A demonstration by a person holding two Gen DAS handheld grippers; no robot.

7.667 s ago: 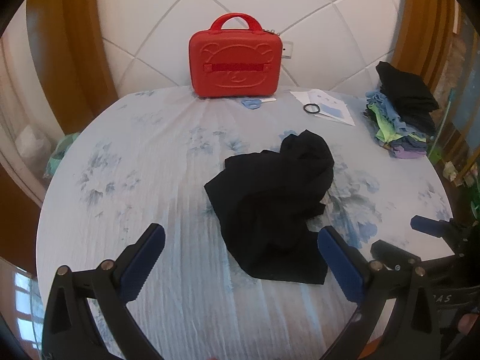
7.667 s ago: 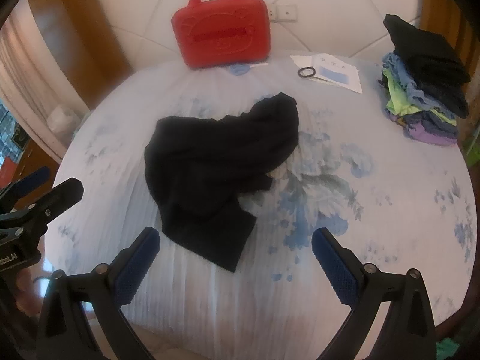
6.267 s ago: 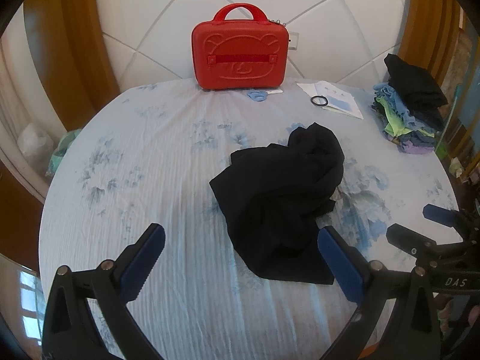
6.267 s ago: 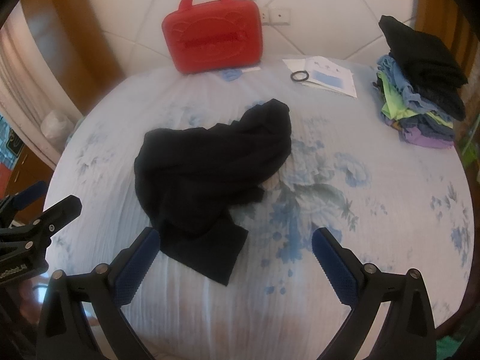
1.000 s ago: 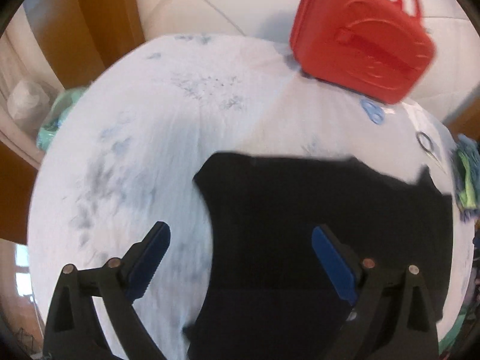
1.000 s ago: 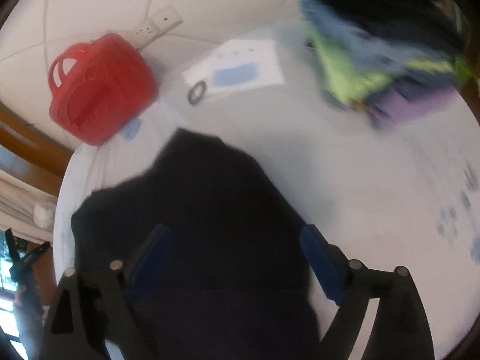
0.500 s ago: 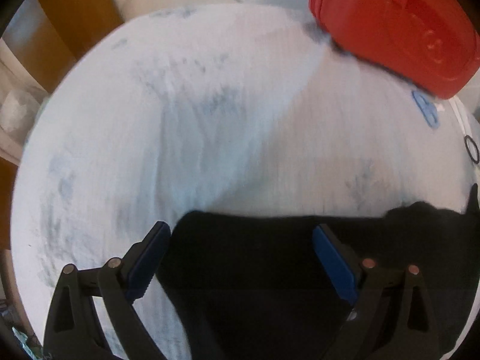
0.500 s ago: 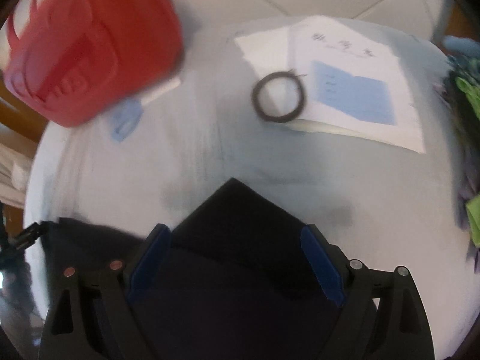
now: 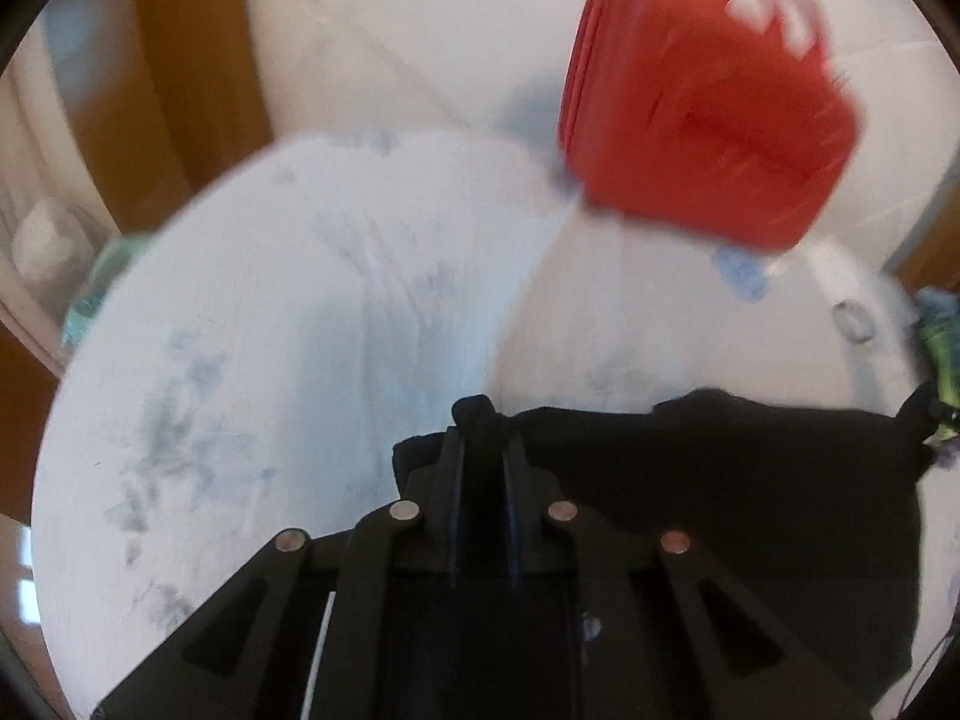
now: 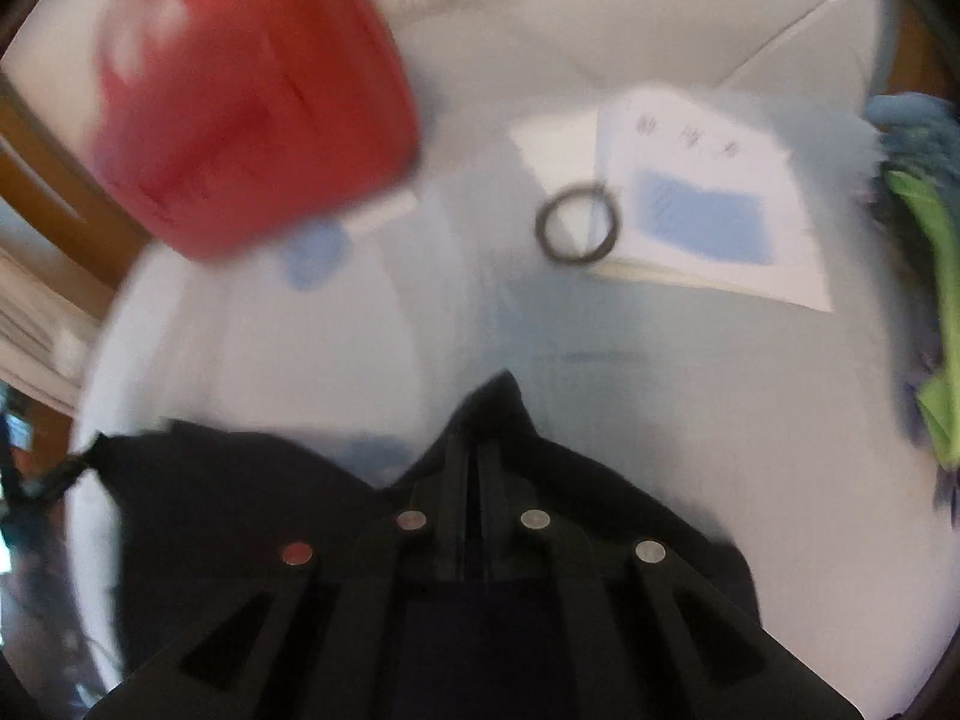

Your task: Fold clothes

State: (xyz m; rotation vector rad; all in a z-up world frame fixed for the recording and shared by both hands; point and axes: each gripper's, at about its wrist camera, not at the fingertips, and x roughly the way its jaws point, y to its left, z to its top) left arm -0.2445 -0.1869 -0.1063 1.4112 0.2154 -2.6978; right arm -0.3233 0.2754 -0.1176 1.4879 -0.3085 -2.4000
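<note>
We see a matt black cloth garment [image 9: 750, 480], soft and without sheen. The tablecloth [image 9: 270, 330] under it looks like thin crinkled fabric, pale with faded blue flowers. The red case [image 9: 708, 138] looks like moulded material with a slight gloss. White paper sheets [image 10: 708, 204] lie flat and matt. The left gripper [image 9: 480, 438] and right gripper [image 10: 477, 456] are matt black plastic with shiny metal pins.

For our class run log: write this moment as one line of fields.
left gripper: shut on black garment | right gripper: shut on black garment | garment: far edge pinched at both ends | red case: behind
</note>
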